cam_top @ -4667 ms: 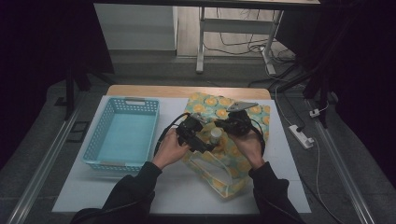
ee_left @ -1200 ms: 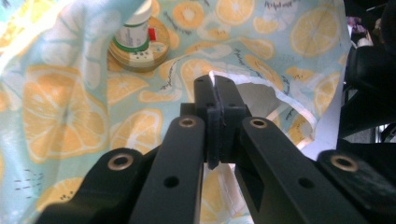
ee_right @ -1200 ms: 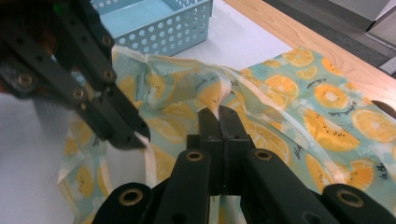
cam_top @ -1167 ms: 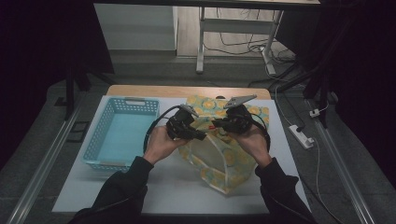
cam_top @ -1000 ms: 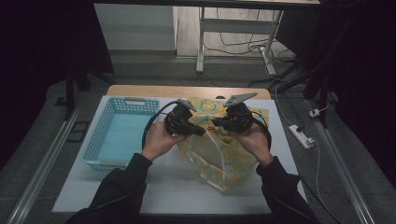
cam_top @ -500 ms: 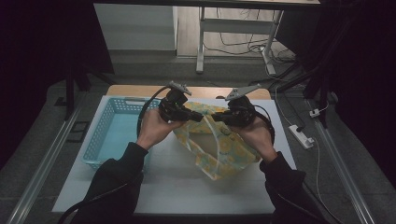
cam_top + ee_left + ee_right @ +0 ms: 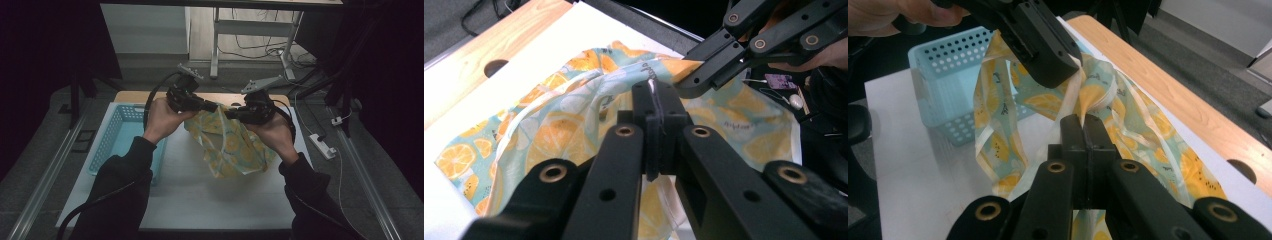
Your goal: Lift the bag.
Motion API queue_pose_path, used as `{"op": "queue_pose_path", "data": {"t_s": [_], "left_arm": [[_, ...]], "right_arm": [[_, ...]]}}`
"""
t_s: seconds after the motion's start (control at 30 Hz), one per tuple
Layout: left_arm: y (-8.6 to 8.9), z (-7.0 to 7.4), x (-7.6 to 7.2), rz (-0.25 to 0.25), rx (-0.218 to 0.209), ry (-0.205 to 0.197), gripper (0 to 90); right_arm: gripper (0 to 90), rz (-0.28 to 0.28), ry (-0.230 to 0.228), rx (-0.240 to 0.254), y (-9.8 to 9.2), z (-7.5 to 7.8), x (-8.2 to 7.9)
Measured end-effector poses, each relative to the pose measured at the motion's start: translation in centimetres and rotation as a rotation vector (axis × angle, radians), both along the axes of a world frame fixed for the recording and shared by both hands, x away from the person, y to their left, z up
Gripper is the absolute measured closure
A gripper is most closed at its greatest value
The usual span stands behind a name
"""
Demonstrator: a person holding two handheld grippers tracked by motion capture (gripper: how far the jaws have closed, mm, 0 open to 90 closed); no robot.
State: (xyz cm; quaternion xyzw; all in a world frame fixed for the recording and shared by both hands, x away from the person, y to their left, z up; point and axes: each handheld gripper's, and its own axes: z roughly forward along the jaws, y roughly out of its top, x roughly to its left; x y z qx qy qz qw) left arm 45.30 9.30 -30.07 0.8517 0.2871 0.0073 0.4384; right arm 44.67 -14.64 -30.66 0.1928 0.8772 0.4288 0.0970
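Observation:
A cloth bag (image 7: 231, 146) printed with orange slices on pale teal hangs above the white table top (image 7: 200, 200). My left gripper (image 7: 212, 106) is shut on its upper edge from the left. My right gripper (image 7: 229, 113) is shut on the same edge from the right, tips nearly meeting. In the left gripper view my jaws (image 7: 654, 92) pinch a thin fold of the cloth (image 7: 564, 135), with the right gripper (image 7: 696, 82) just beyond. In the right gripper view my jaws (image 7: 1082, 120) clamp a bunched fold of the cloth (image 7: 1143, 135), close to the left gripper (image 7: 1058, 65).
A light blue perforated basket (image 7: 117, 135) stands on the left of the table, seen again as the basket (image 7: 943, 65) in the right gripper view. A wooden strip with a hole (image 7: 496, 67) runs along the far edge. A power strip (image 7: 324, 146) lies off the right side.
Both hands have risen and the bag has come up with them. It lay spread on the table before and now hangs from the two grippers.

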Motion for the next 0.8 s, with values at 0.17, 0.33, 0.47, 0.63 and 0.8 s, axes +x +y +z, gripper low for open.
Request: {"op": "queue_pose_path", "data": {"t_s": [0.17,0.33,0.47,0.63,0.8], "left_arm": [[0.3,1.7,0.2,0.014,-0.01,-0.024,89.5],[0.5,3.3,0.4,0.031,-0.029,-0.046,89.5],[0.8,4.5,0.5,0.049,-0.047,-0.063,89.5],[1.0,5.6,0.7,0.071,-0.062,-0.083,89.5],[0.9,6.4,0.7,0.094,-0.069,-0.107,89.5]], "right_arm": [[90.0,-0.006,-0.019,0.016,0.2,1.5,0.2],[90.0,-0.013,-0.046,0.022,0.4,3.0,0.3],[90.0,-0.019,-0.071,0.033,0.5,4.3,0.3],[90.0,-0.031,-0.087,0.035,0.5,5.7,0.5],[90.0,-0.038,-0.102,0.045,0.6,6.9,0.7]]}}
